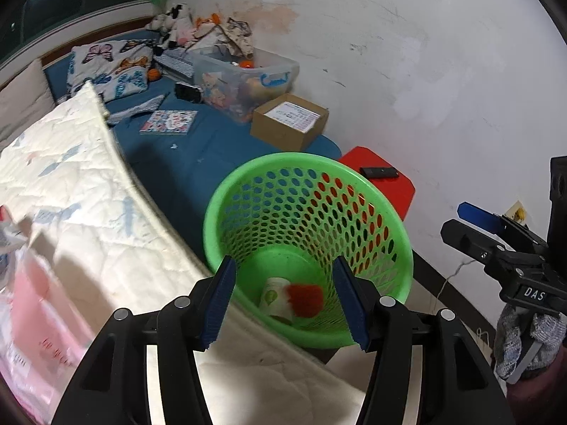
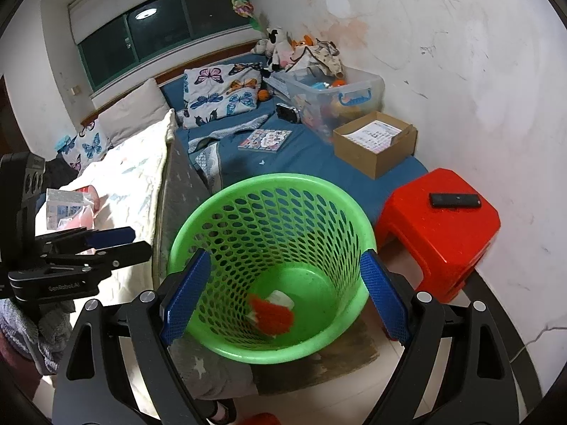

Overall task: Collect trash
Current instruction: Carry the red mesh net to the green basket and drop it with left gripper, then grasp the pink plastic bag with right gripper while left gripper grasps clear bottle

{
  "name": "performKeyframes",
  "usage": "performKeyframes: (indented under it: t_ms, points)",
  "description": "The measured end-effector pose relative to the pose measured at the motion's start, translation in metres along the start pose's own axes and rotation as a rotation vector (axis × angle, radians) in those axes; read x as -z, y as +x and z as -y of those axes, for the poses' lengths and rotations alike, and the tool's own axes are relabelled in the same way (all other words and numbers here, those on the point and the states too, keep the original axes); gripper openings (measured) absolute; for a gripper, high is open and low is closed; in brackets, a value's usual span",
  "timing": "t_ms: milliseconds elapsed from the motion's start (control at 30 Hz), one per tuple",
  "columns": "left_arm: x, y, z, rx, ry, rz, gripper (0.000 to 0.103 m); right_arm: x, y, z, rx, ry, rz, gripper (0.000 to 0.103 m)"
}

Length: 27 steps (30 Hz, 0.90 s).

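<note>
Two grippers hover over the bed [image 2: 319,148] edge and green bin [image 2: 269,265]. Left gripper [image 1: 283,299] and right gripper [image 2: 283,294] both show spread, empty fingers. Trash [image 2: 271,310] lies in the bin's bottom, at six o'clock. Drop looks done; next comes finding more litter.

The green basket [image 2: 269,198] is glossy perforated plastic. The red stool [image 2: 443,226] is shiny moulded plastic. The near quilt [image 1: 81,191] is stitched matt cloth. The far box [image 2: 375,156] is plain matt cardboard. The wall [image 1: 407,71] is scuffed matt plaster.
</note>
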State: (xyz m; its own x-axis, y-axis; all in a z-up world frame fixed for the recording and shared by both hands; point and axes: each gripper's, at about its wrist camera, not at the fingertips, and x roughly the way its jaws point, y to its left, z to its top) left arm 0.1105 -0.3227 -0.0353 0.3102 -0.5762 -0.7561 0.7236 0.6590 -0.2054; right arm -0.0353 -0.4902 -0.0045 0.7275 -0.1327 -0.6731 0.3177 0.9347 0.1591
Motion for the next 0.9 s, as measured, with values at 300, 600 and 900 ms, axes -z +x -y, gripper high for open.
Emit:
performKeyframes:
  t_ms: [300, 600, 900]
  points:
    - [0.021, -0.052, -0.021, -0.151, -0.061, 0.073, 0.055, -0.007, 0.005, -0.023, -0.075, -0.01, -0.009, 0.086]
    - [0.056, -0.104, -0.073, -0.327, -0.246, 0.112, 0.055, -0.017, 0.025, -0.082, -0.209, -0.101, -0.036, 0.088]
    - [0.1, -0.144, -0.123, -0.471, -0.423, 0.129, 0.06, -0.02, 0.052, -0.156, -0.402, -0.176, -0.104, 0.093]
